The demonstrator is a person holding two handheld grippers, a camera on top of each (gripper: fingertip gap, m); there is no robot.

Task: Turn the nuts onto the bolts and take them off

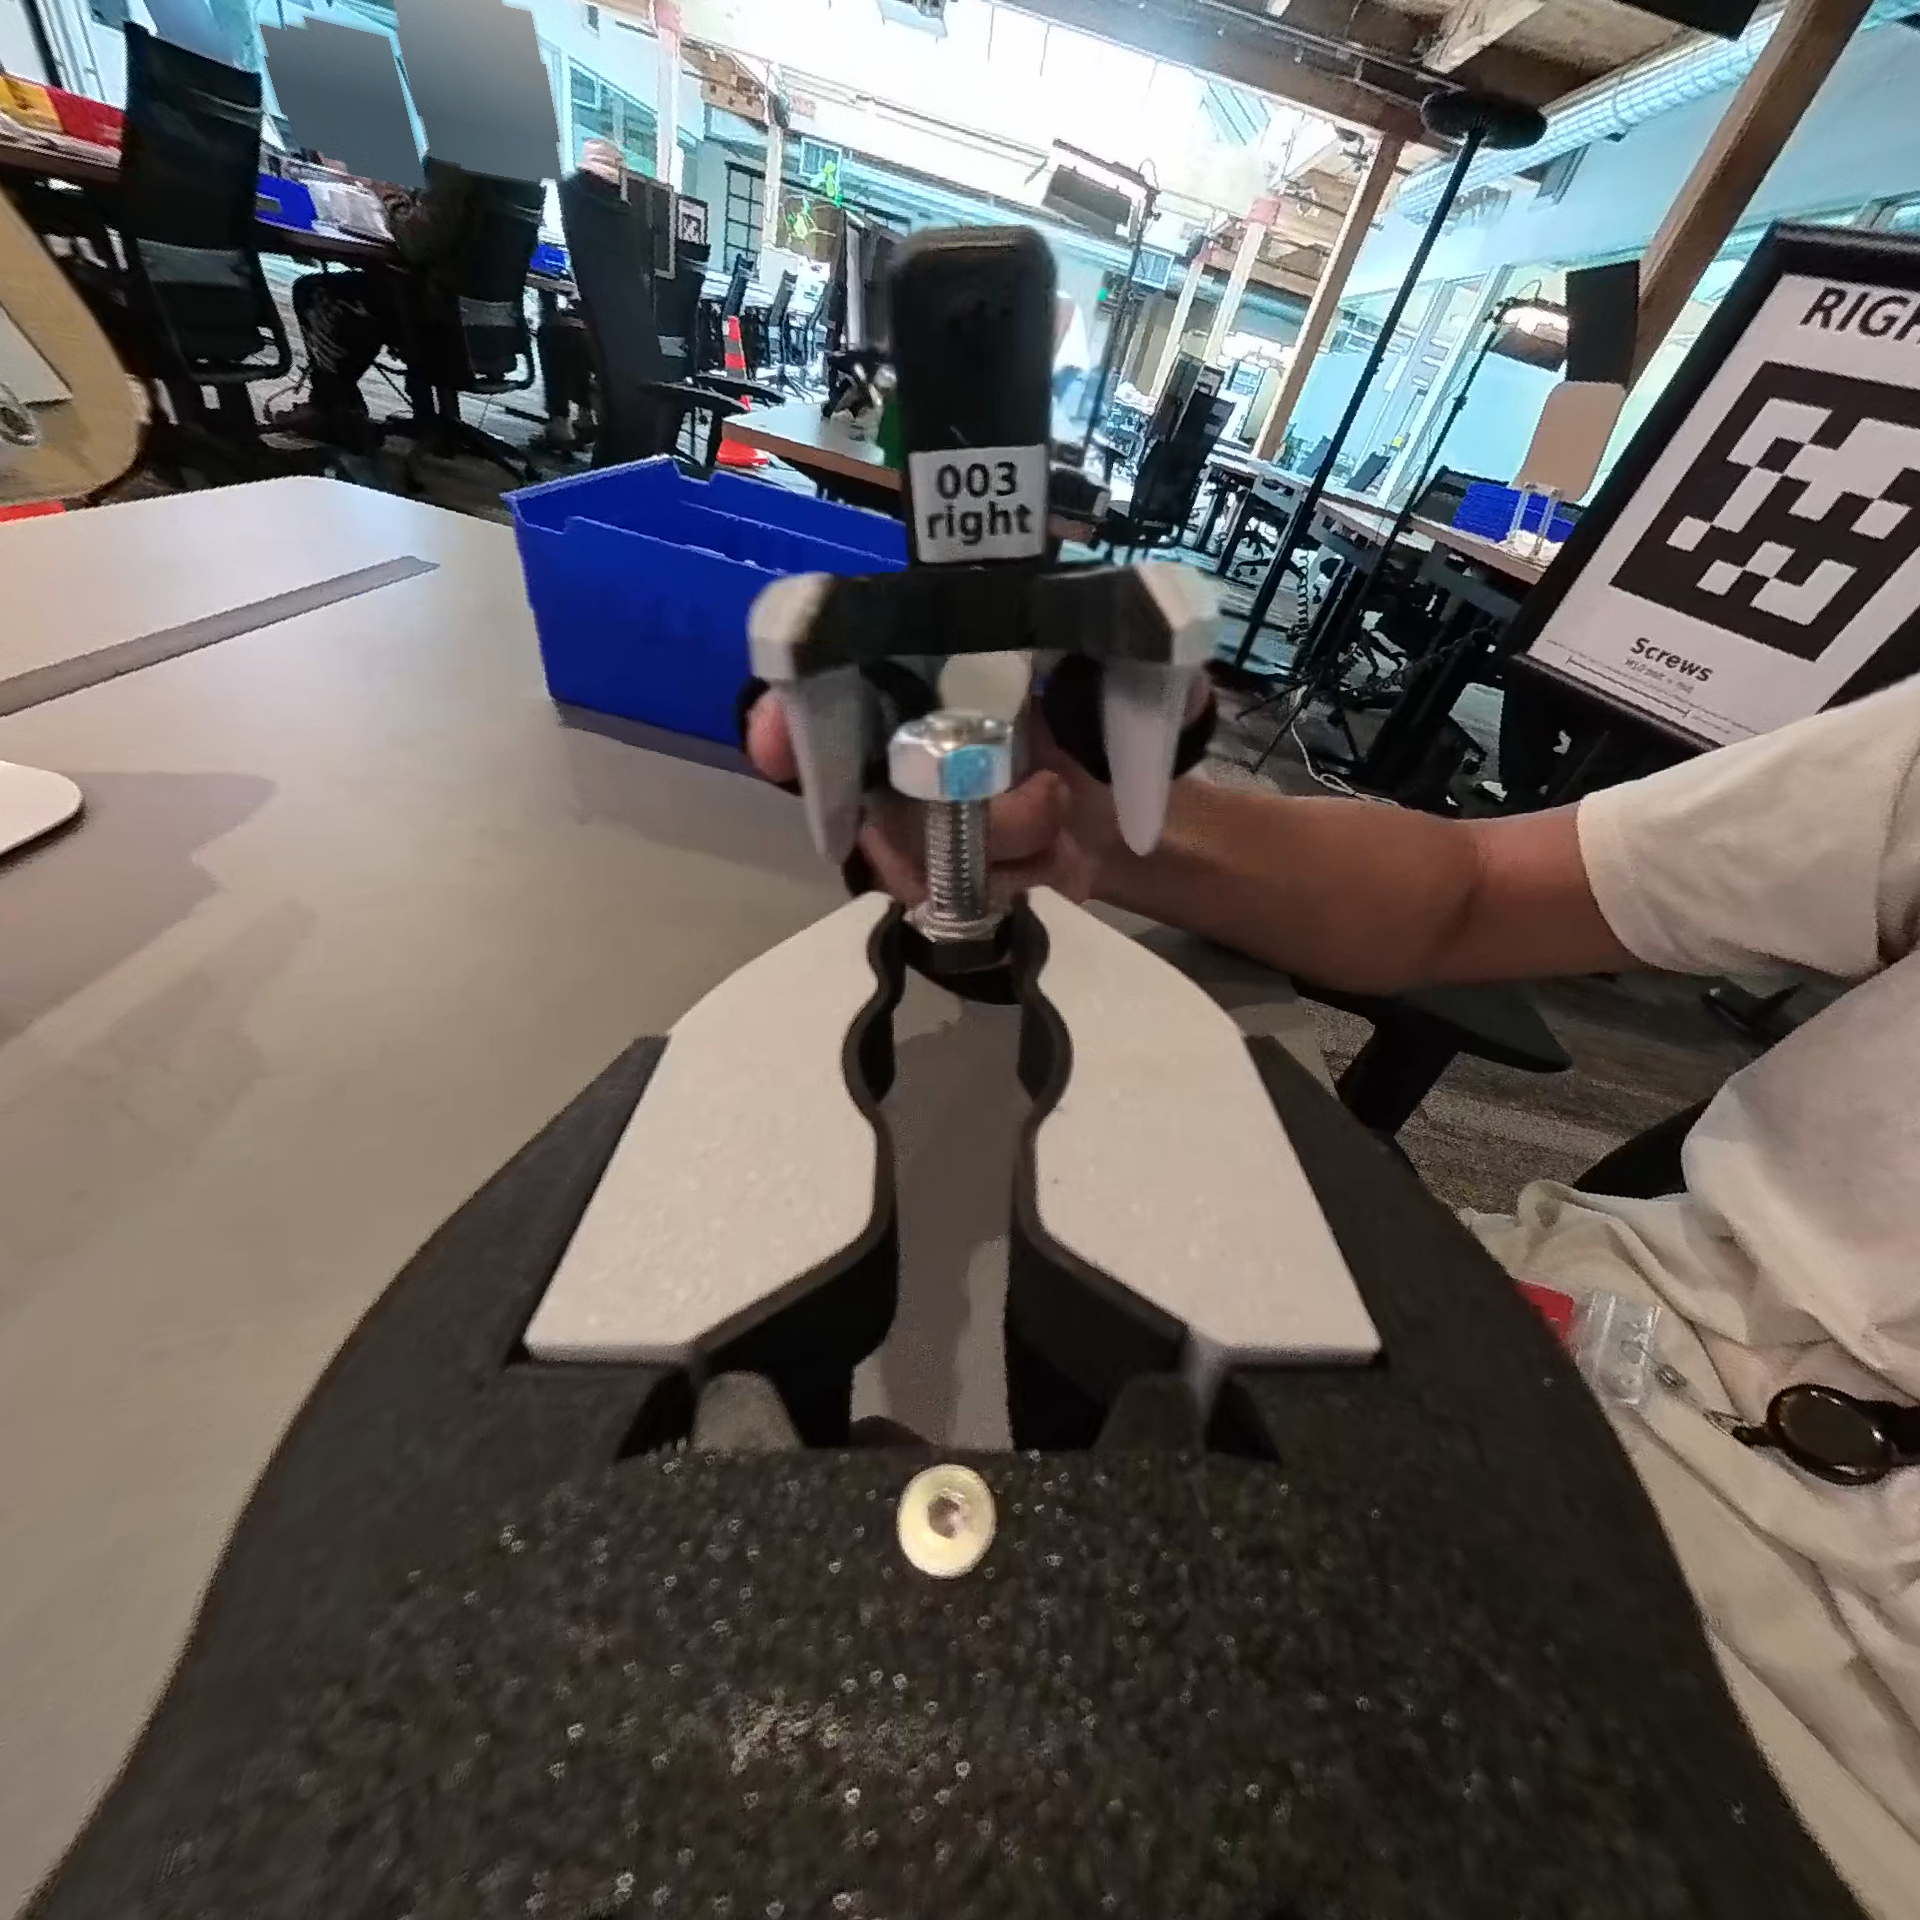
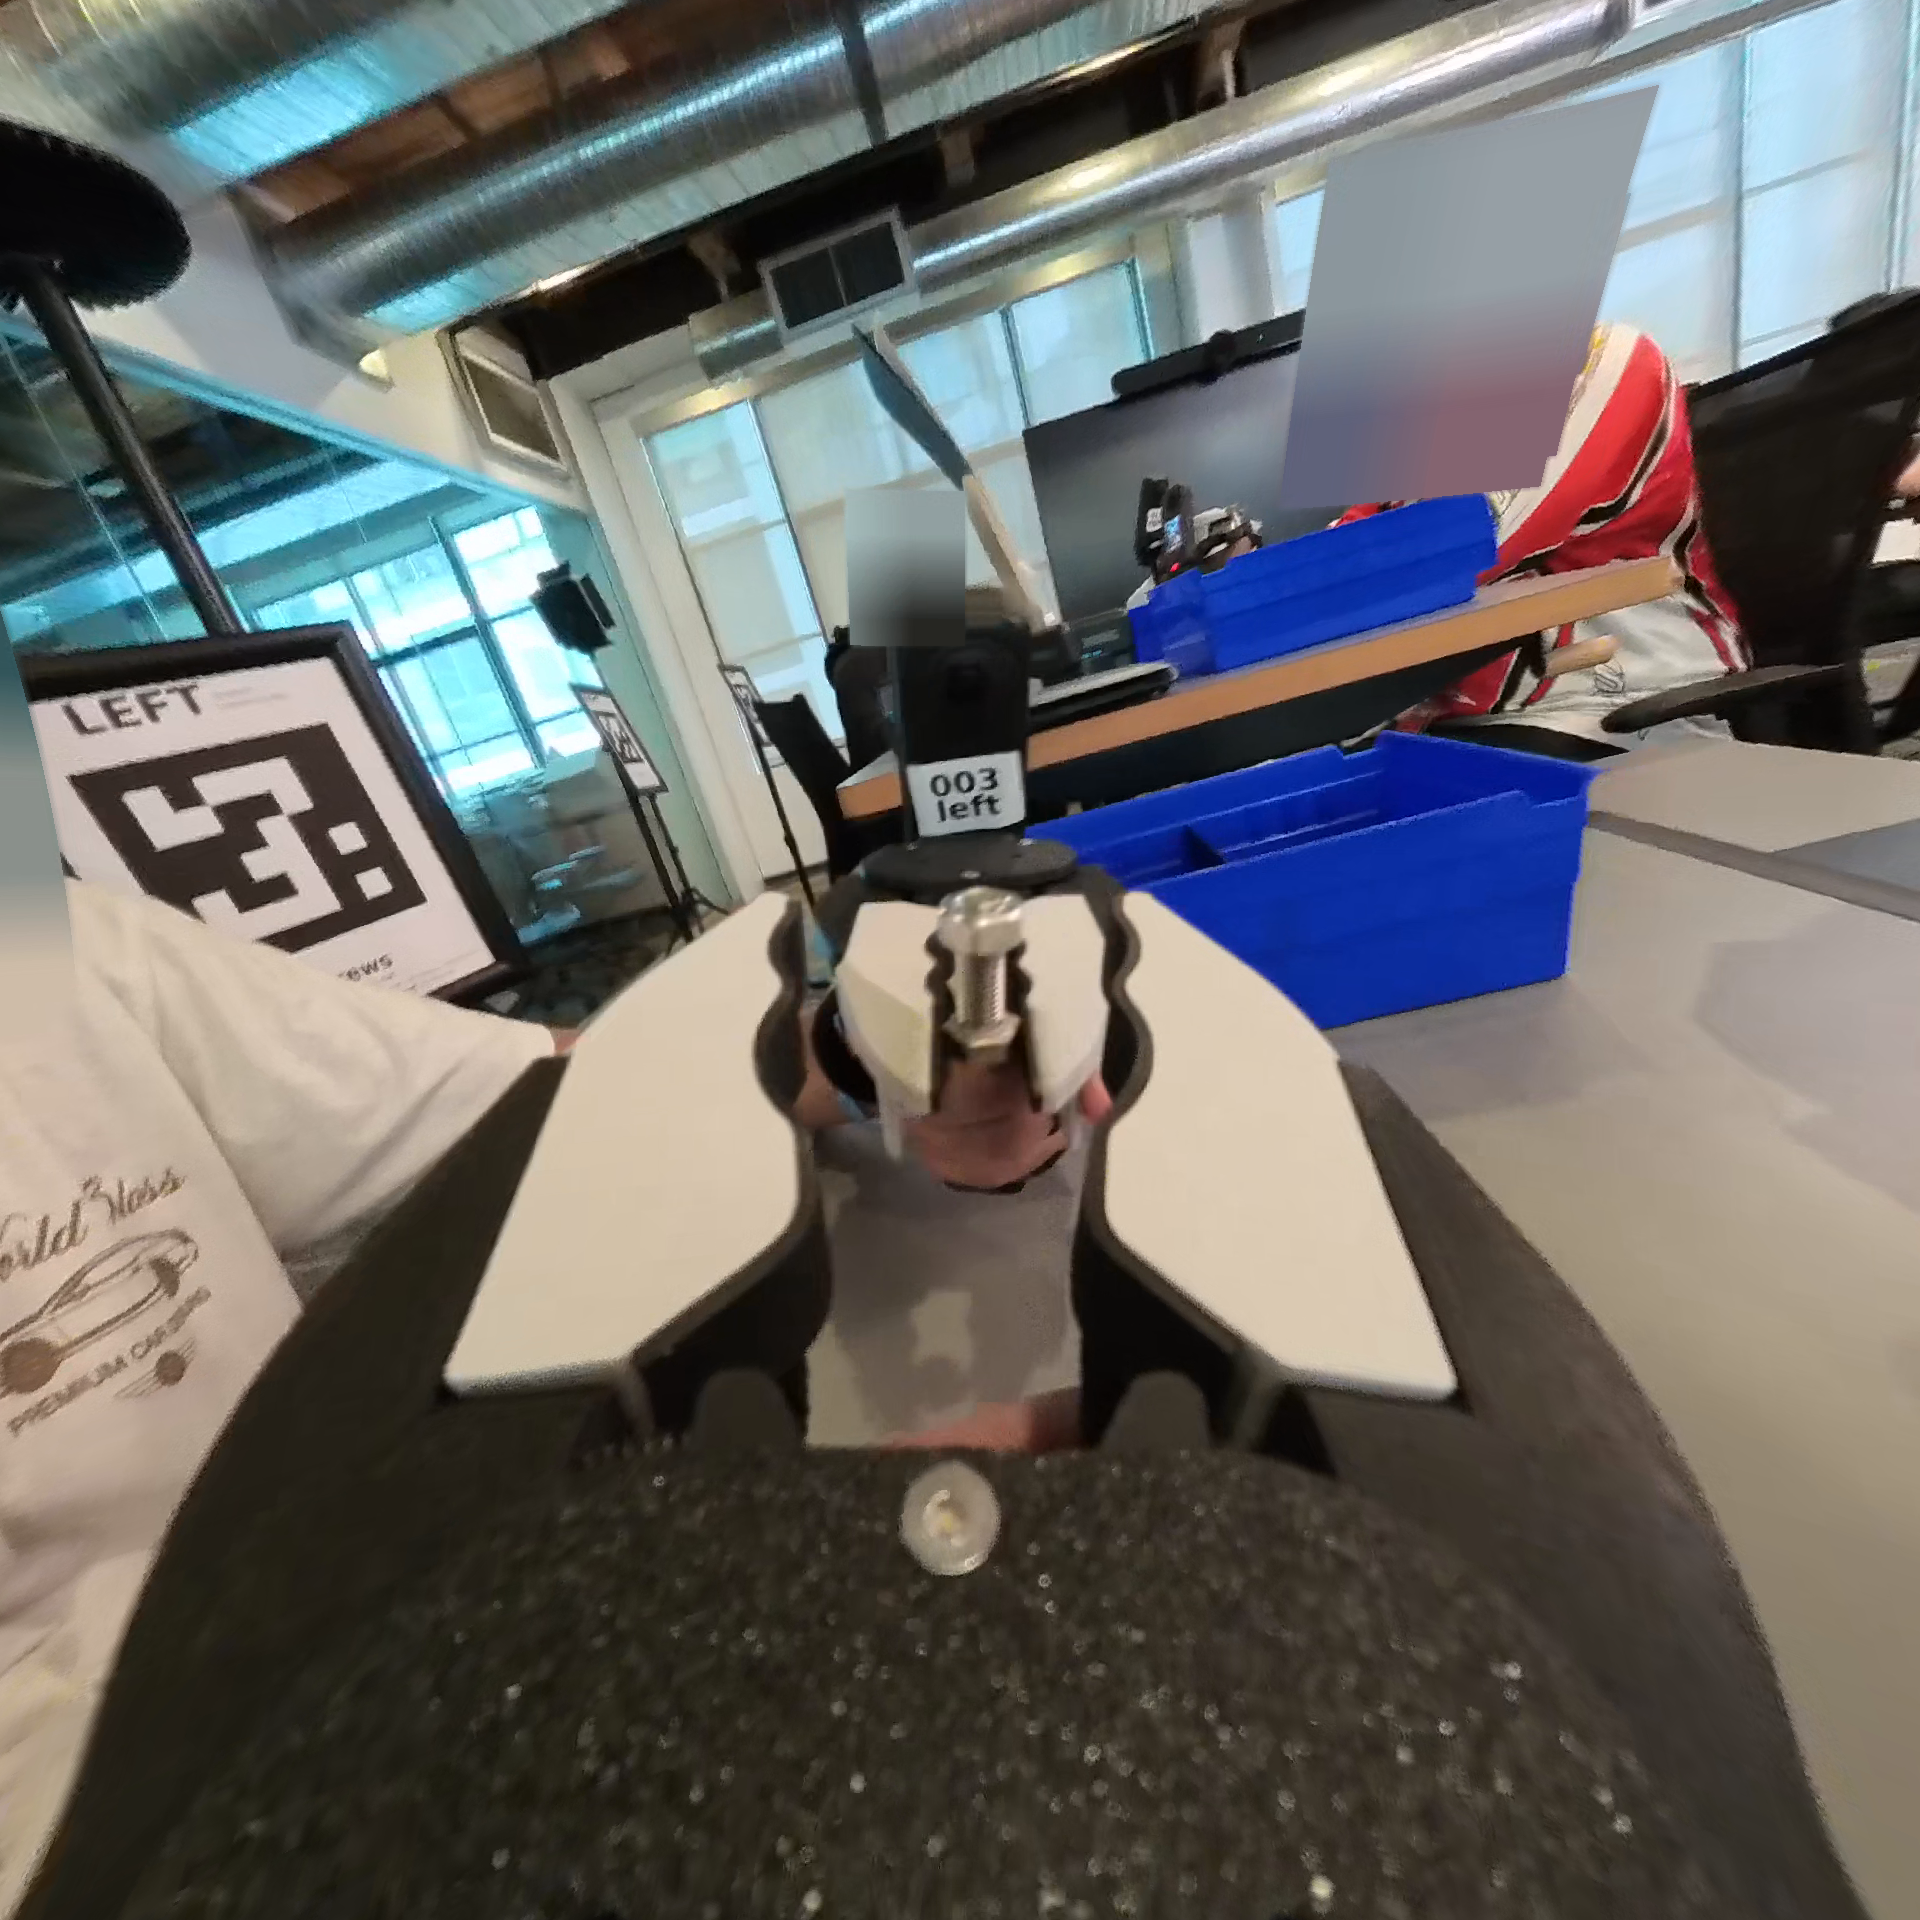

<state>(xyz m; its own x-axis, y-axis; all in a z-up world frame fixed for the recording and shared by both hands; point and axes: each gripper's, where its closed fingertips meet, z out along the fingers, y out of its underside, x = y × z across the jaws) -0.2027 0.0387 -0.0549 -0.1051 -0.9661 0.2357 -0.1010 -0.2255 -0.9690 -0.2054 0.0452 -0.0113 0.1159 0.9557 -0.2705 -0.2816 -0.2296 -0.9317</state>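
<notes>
A silver bolt (image 1: 954, 842) stands upright in the air, its hex head (image 1: 951, 753) on top and a nut (image 1: 951, 921) at the lower end of its thread. My left gripper (image 1: 956, 940) is shut on the nut and holds the bolt above the table. My right gripper (image 1: 985, 847) is open; its fingers (image 1: 831, 769) stand either side of the bolt head without touching it. In the right wrist view my right gripper (image 2: 954, 925) is spread wide around the bolt (image 2: 977, 977), and my left gripper (image 2: 982, 1091) is clamped on the nut (image 2: 982, 1039).
A blue divided bin (image 1: 665, 603) (image 2: 1351, 904) stands on the grey table (image 1: 312, 831) behind the grippers. Framed marker boards (image 1: 1787, 499) (image 2: 249, 821) stand beside the table. The person's arm (image 1: 1351, 894) and white shirt (image 2: 156, 1143) are close by. A white stand base (image 1: 21, 810) is at the far left. The left gripper's tips are roughly 4 cm from the right gripper's.
</notes>
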